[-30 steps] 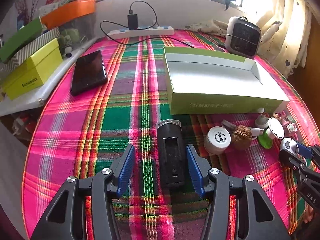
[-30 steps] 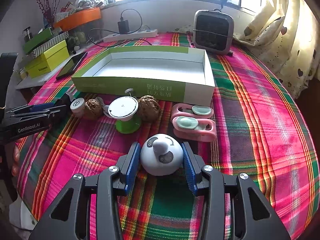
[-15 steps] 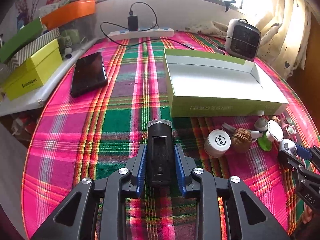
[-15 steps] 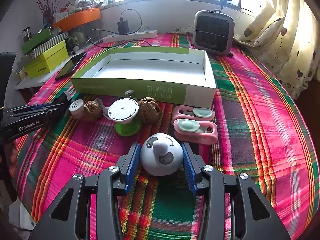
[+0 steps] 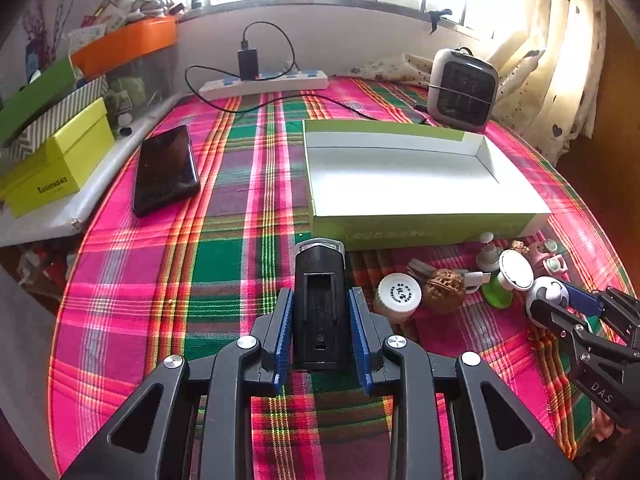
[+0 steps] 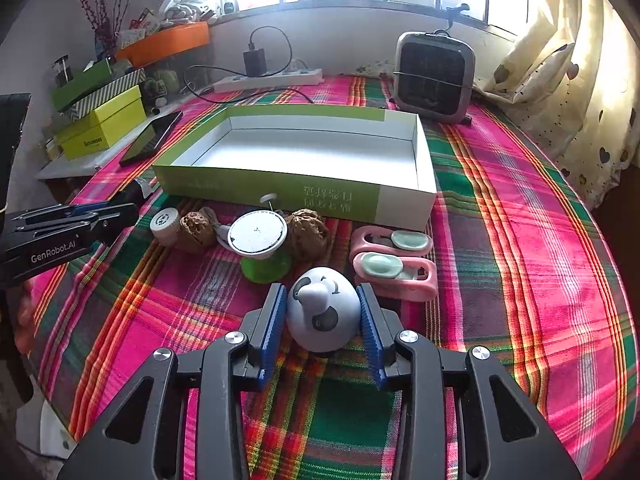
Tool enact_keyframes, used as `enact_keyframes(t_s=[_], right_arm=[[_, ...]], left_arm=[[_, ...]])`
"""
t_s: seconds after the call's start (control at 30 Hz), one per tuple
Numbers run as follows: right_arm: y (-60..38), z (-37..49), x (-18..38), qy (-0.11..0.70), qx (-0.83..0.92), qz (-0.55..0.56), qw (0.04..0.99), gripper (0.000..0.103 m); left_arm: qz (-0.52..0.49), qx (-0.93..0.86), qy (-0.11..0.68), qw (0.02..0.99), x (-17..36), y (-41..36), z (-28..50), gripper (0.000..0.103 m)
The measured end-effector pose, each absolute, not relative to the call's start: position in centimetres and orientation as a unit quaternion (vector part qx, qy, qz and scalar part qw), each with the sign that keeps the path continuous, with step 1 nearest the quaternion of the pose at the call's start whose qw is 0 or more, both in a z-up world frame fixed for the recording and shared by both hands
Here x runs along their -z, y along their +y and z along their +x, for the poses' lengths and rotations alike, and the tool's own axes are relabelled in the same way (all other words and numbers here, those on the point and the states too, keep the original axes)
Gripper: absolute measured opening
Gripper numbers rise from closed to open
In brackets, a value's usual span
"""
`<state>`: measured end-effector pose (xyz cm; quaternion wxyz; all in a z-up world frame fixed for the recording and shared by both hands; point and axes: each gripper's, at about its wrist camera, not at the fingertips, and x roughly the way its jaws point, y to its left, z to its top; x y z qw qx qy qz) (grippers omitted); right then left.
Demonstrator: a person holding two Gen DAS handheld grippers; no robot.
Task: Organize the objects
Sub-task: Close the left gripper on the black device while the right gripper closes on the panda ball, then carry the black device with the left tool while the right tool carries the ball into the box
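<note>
Plaid cloth [image 6: 520, 200] in pink, green and orange over round table under bright window; heater [image 6: 434, 76] and power strip [image 6: 268, 77] at far edge, dark phone [image 5: 165, 169] at left

One shallow green-and-white box [image 6: 372, 200] mid-table, inside bare

Left gripper [image 5: 321, 334]: both blue pads pressed flat on sides of one black oblong device [image 5: 319, 304], clamped; device lying on cloth just in front of box's near left corner, clear end toward box

Right gripper [image 6: 323, 322]: jaws just closed further, pads now against both flanks of one pale egg-shaped toy [image 6: 322, 312] with dark patches; toy gripped, base on cloth

Counted loose along box front, right wrist view:
- one small white cap-topped jar [image 6: 165, 224]
- two walnuts [image 6: 197, 230] [image 6: 308, 230], one on each side of stand
- one white disc on green stand [image 6: 260, 246]
- two pink cases with mint lids [image 6: 394, 256], side by side, touching

Stacked boxes on side shelf at left: count uncertain, at least three
</note>
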<state>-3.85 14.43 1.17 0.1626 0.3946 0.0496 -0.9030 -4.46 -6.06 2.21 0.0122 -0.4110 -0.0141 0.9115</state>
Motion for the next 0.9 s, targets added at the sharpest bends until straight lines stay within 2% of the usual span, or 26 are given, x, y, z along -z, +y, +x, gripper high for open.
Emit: enact_keyframes(t_s=[0.1,0.13,0.57,0.9], right_arm=[[14.5,-3.8,-1.4,0.044,0.904,0.392,0.167,0.033],[14.5,-3.8,-1.4,0.043,0.903,0.392,0.169,0.028],[14.6,-3.9,-1.6,0.028,0.9,0.398,0.175,0.028],[15.1,-4.7,-4.4,0.015,0.908,0.377,0.182,0.028]], left_arm=[[-0.408,-0.913,-0.013,0.014,-2.5,-5.9,-4.4,0.025],[-0.408,-0.913,-0.013,0.015,-2.6,-5.9,-4.3,0.025],[-0.407,-0.913,-0.013,0.026,-3.2,-5.2,-4.3,0.025],[-0.405,-0.913,-0.022,0.05,-4.8,-4.9,-5.7,0.025]])
